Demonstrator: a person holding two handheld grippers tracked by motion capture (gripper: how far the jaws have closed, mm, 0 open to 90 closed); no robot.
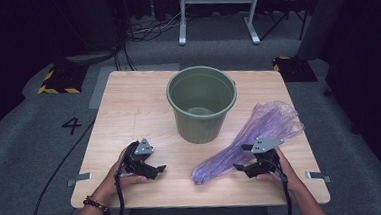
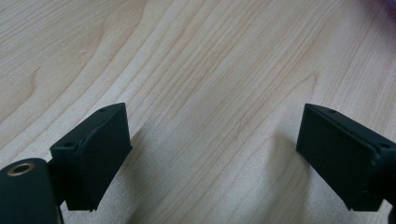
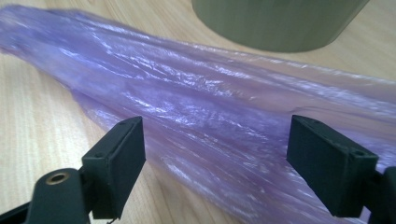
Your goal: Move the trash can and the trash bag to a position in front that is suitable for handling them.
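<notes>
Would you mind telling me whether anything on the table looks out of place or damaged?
Nothing stands out. The green bucket stands upright and looks intact, and the purple plastic bag lies crumpled but flat on the wooden table beside it, with no tear that I can make out. Both hand-held grippers are open.

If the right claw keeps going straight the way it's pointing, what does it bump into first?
The right claw, wide open, would most likely meet the purple plastic bag lying just ahead on the table. The green bucket stands beyond the bag.
</notes>
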